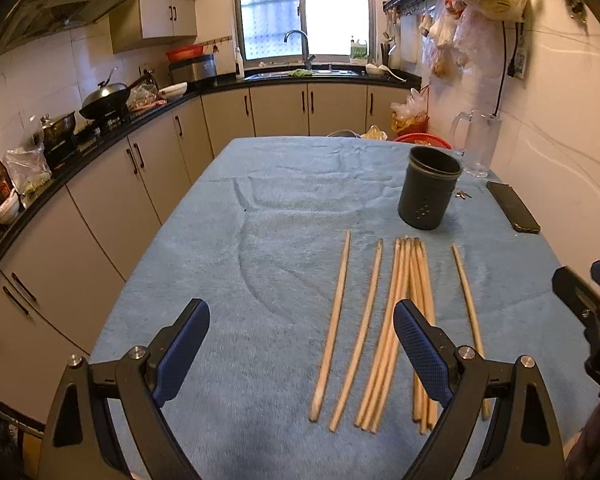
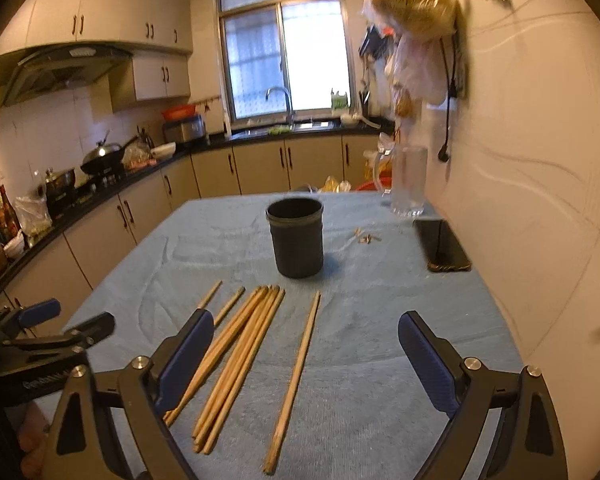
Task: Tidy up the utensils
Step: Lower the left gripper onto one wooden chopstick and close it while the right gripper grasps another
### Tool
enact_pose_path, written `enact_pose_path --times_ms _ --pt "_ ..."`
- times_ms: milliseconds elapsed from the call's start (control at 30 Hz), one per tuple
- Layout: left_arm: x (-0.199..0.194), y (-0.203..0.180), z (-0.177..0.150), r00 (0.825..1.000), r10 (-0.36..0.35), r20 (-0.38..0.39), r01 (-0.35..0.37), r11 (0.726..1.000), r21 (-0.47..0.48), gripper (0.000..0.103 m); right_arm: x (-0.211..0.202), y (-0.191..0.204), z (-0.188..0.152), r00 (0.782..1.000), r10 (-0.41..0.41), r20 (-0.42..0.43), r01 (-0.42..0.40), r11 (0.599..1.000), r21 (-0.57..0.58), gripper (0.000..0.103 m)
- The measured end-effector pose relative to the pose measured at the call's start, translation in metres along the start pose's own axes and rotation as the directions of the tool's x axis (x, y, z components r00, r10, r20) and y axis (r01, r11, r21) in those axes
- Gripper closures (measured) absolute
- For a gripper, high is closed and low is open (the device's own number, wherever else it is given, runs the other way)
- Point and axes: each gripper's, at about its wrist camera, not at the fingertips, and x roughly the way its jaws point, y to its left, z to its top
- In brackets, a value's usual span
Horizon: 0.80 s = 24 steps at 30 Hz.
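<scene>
While nothing has yet been lifted, I judge that I am at the opening step: bringing both tools down toward the chopsticks before the first pick.

The worktop (image 1: 260, 208) is covered by a blue towel, and everything for the job lies on its right half. Toward the far side stands the dark cylindrical utensil holder (image 2: 295, 240), upright, mouth open and, as far as I can see, empty. Near it, by the wall, are a clear glass pitcher (image 2: 408, 184) and a black phone (image 2: 444, 246), both apart from the sticks.

The wooden chopsticks (image 1: 412, 300) lie flat on the towel just in front of the holder, roughly parallel and pointing toward it: a bunched group in the middle, two singles on the left (image 1: 340, 312) and one single on the right (image 2: 296, 376).

My left tongs (image 1: 300, 356) are spread wide, with nothing between them, hovering over the near ends of the left singles. My right tongs (image 2: 306, 360) are also wide, just starting to narrow, with the right-hand single chopstick between the fingers but untouched.

Next I need to lower the right tongs onto that lone stick, pinch it near the middle, tip it upright and drop it into the holder. A thin round stick on soft pile may roll, so the pinch must be square.
</scene>
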Motion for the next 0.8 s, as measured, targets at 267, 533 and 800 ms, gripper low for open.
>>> enact_pose_path --times_ms 267,533,800 --pt "0.053 0.015 0.019 0.988 -0.128 -0.091 0.126 0.992 -0.029 0.010 0.072 -0.015 0.001 0.988 0.043 -0.149 -0.038 0.999 0.039 0.022" --pt "0.121 0.000 0.046 0.946 -0.184 -0.267 0.201 0.979 0.040 0.035 0.157 -0.026 0.007 0.930 0.118 -0.349 -0.094 0.992 0.085 0.064" --pt "0.168 -0.038 0.064 0.911 -0.166 -0.379 0.243 0.955 0.168 0.039 0.207 -0.035 0.016 0.873 0.125 -0.472 -0.091 0.991 0.094 0.066"
